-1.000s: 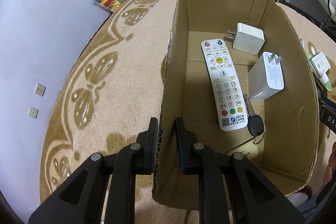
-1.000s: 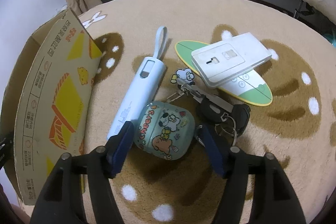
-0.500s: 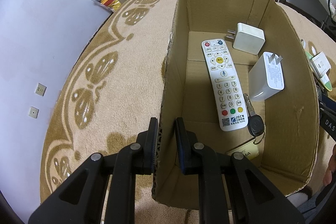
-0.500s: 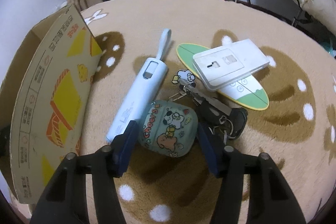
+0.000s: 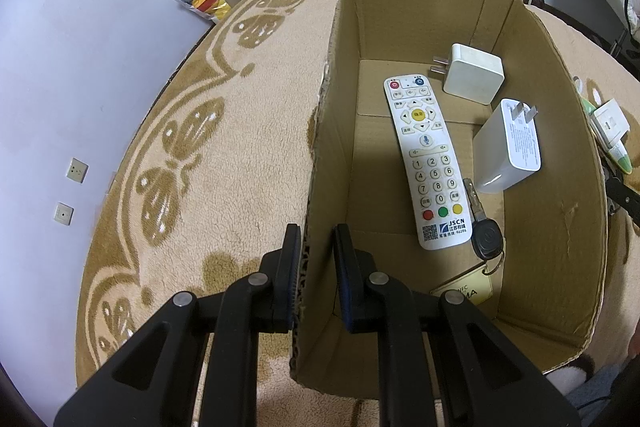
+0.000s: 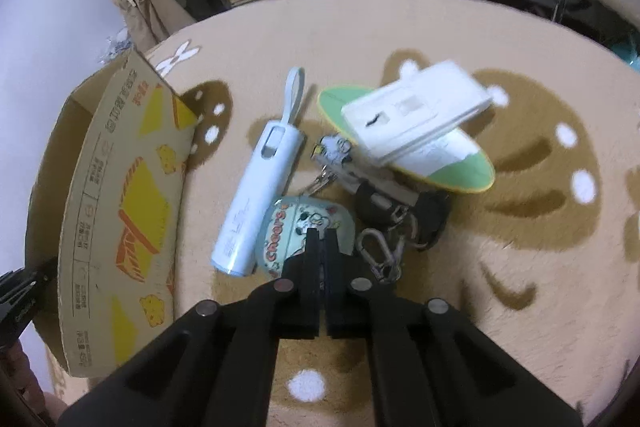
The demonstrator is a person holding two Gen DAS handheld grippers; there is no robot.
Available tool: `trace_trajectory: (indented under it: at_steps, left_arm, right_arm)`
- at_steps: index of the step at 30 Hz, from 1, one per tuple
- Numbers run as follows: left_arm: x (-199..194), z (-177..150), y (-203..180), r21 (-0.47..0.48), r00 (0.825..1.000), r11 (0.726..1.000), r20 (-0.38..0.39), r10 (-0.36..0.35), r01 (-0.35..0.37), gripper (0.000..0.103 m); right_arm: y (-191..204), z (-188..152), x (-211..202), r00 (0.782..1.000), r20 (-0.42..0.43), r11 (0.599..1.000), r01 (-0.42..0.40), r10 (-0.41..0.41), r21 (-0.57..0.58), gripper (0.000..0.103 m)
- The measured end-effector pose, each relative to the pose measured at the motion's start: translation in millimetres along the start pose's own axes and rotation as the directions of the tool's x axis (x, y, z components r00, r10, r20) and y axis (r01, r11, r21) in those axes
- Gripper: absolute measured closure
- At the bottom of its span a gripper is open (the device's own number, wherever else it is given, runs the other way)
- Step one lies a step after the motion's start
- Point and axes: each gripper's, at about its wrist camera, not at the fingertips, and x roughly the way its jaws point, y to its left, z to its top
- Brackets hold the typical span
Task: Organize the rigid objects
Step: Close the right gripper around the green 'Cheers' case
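The jaws of the right gripper (image 6: 320,239) have just been closing and are now seen pressed together, pad against pad, with nothing between them. A second ago the cartoon-printed earbud case (image 6: 288,227) is flanked by those pads; now it is left on the rug (image 6: 480,47), partly covered by the joined tips, just beside the light-blue tube (image 6: 256,195) and the bunch of keys (image 6: 400,211). The grasp is therefore judged to have missed or slipped, and the case is not yet gathered; a reopening and a fresh approach are likely needed. The right view is also smeared by motion.

The left gripper (image 5: 316,259) is unchanged: one wall of the cardboard box (image 5: 420,7) is pinched between its jaws, so the box is steadied.

Only in the left view is the inside of the box shown: a white remote (image 5: 428,163), two white chargers (image 5: 474,73) (image 5: 508,147) and a black key (image 5: 486,239) are already laid on its floor. Only in the right view is what remains outside fully shown, including a flat white device (image 6: 416,111) resting on a green oval piece (image 6: 460,167); there the box is seen from its printed outer side
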Motion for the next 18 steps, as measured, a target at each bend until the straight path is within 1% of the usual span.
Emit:
trace_trajectory:
  at_steps: [1, 2, 3, 4, 5, 6, 10, 18]
  left_arm:
    - [0, 0, 0, 0.000, 1.000, 1.000, -0.001, 0.000, 0.000, 0.087]
    - [0, 0, 0, 0.001, 1.000, 1.000, 0.000, 0.001, -0.001, 0.087]
    - [0, 0, 0, 0.002, 1.000, 1.000, 0.000, 0.002, -0.002, 0.087]
    - [0, 0, 0, 0.002, 1.000, 1.000, 0.000, 0.001, -0.001, 0.087]
    - [0, 0, 0, 0.002, 1.000, 1.000, 0.001, 0.001, -0.001, 0.087]
    - [0, 0, 0, 0.001, 1.000, 1.000, 0.000, 0.000, 0.000, 0.087]
    - [0, 0, 0, 0.003, 1.000, 1.000, 0.001, 0.002, -0.002, 0.087]
    - [1, -1, 1, 0.001, 1.000, 1.000, -0.001, -0.001, 0.001, 0.087]
  right_arm:
    - [2, 0, -1, 1.000, 0.005, 1.000, -0.004, 0.004, -0.004, 0.093]
    - [3, 1, 0, 1.000, -0.001, 1.000, -0.028, 0.028, -0.005, 0.085]
    - [5, 1, 0, 0.999, -0.011, 0.999, -0.052, 0.052, -0.002, 0.074]
    - [7, 1, 0, 0.998, -0.011, 0.998, -0.066, 0.066, 0.000, 0.069]
    - [9, 0, 0, 0.998, -0.003, 0.998, -0.066, 0.066, -0.003, 0.058]
    - [12, 0, 2, 0.998, 0.000, 0.998, -0.057, 0.057, -0.009, 0.055]
    - [20, 3, 5, 1.000, 0.008, 0.999, -0.021, 0.022, -0.050, 0.055]
    - [19, 4, 6, 1.000, -0.003, 0.998, 0.015, -0.015, -0.064, 0.054]
